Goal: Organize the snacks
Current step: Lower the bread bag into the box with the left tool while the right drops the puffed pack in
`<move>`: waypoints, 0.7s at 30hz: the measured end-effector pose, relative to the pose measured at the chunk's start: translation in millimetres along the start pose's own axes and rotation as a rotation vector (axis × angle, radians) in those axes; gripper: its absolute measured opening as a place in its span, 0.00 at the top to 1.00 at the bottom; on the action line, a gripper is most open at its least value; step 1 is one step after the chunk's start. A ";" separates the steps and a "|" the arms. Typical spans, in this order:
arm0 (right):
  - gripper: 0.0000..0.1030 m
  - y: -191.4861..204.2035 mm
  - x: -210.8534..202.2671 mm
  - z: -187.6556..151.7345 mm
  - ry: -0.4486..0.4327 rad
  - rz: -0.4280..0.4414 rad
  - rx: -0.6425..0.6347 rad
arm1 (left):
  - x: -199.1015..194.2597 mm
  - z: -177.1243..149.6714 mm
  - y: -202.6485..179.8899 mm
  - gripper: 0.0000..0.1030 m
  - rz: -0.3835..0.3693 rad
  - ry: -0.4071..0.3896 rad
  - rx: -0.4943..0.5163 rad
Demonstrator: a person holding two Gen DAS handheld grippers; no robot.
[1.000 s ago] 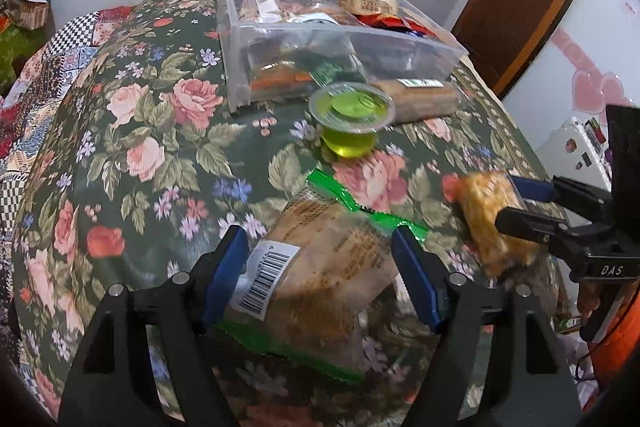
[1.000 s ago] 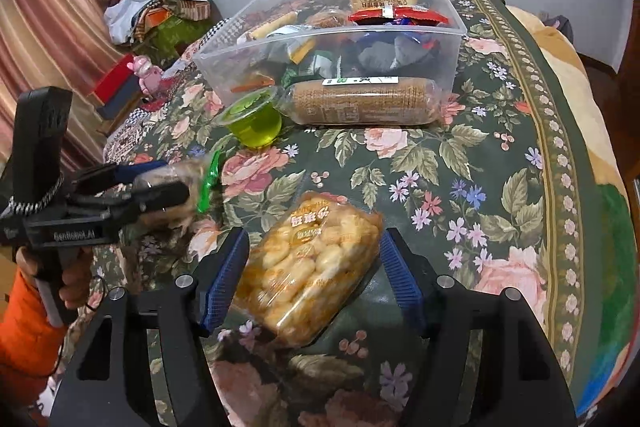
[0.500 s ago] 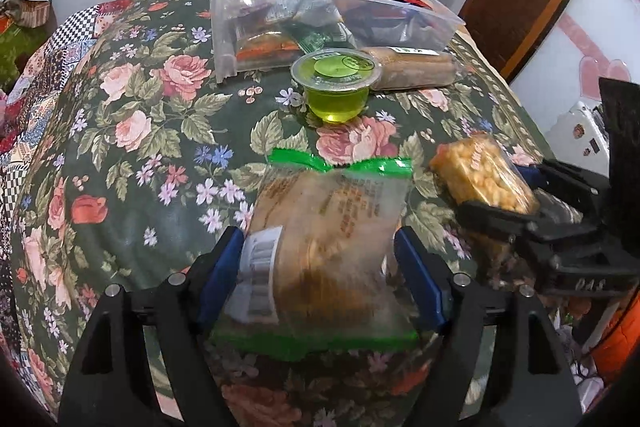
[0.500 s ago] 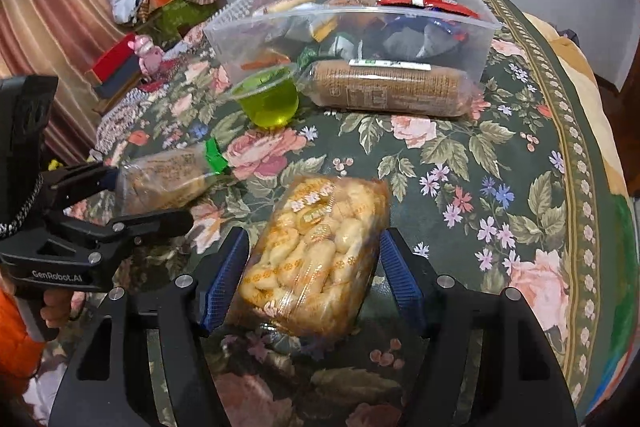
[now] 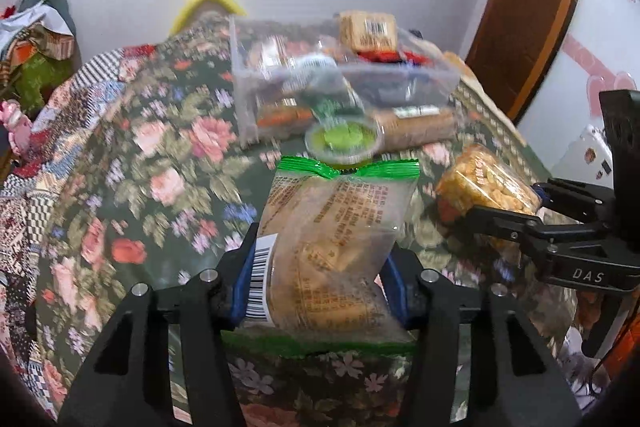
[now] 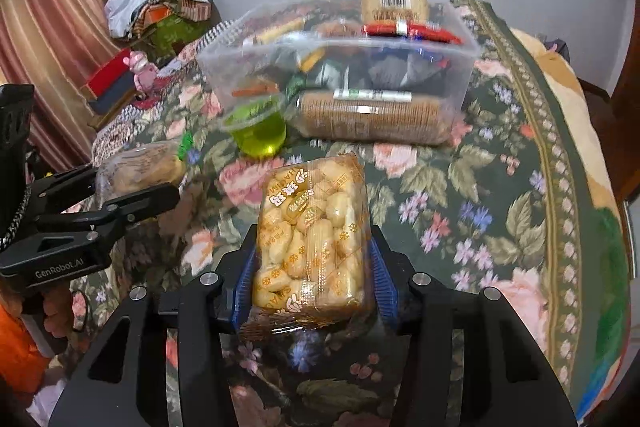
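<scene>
"DAS" is printed in pale letters on the body of the right gripper (image 5: 516,211), as the left wrist view shows it. "GenRobot.AI" stands on the body of the left gripper (image 6: 120,187) in the right wrist view. The green-edged snack pack (image 5: 336,239) carries a barcode and rows of brown print too small to read. The golden puff pack (image 6: 312,239) bears large Chinese characters on a white patch, not clear enough to make out. The tan packet (image 6: 394,2) atop the clear bin (image 6: 460,83) shows a barcode with illegible digits.
</scene>
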State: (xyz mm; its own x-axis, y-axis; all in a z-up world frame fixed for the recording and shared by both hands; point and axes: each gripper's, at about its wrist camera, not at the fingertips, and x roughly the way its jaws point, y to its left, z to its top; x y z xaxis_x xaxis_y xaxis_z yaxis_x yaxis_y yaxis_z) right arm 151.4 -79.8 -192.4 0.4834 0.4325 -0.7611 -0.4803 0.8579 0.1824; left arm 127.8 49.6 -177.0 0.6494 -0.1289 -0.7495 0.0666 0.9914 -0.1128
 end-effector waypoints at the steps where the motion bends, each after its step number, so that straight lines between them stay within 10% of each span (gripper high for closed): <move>1: 0.55 -0.6 -2.0 2.6 -0.010 0.000 -0.001 | -3.0 4.2 0.5 0.48 0.002 -0.014 -0.007; 21: 0.55 -2.6 -33.9 98.8 -0.268 0.002 -0.048 | -24.2 99.7 10.8 0.48 0.053 -0.225 -0.039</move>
State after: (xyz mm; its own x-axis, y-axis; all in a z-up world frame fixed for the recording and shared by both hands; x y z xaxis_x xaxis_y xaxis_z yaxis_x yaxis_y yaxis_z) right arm 208.6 -69.2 -105.7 0.6555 0.4976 -0.5681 -0.5127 0.8455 0.1489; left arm 188.4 65.7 -95.1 0.8039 -0.0641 -0.5913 0.0014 0.9944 -0.1059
